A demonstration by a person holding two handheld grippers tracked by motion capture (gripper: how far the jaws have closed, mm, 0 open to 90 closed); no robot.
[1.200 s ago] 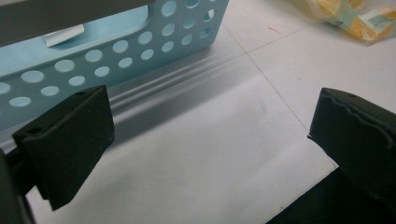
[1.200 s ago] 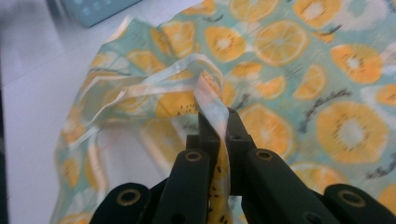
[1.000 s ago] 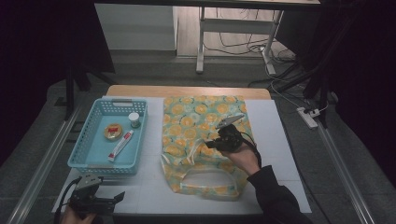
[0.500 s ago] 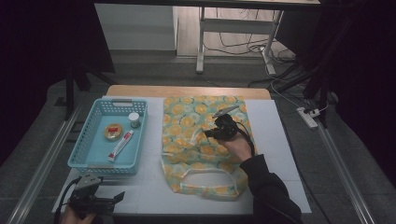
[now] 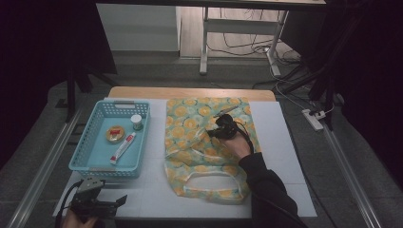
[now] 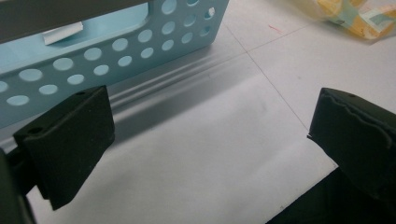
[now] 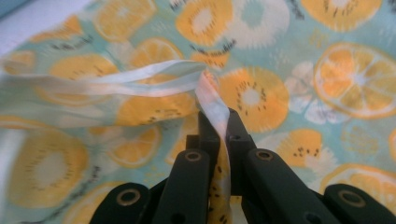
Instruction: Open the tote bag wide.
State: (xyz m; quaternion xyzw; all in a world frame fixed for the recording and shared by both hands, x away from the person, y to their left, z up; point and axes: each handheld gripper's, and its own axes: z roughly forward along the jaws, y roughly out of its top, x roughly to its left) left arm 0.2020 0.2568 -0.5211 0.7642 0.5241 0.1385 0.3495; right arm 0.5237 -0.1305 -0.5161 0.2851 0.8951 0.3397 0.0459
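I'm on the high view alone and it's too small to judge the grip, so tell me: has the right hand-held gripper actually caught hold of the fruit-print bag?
Observer: Yes. In the right gripper view the right hand-held gripper is shut on a pale strap of the bag, pinched between its jaws.
Operator: And the left one, is it holding anything?
Observer: No. In the left gripper view the left hand-held gripper is open, with bare white table between its jaws.
Operator: What's ahead of it?
Observer: The perforated wall of the blue basket, apart from the jaws.
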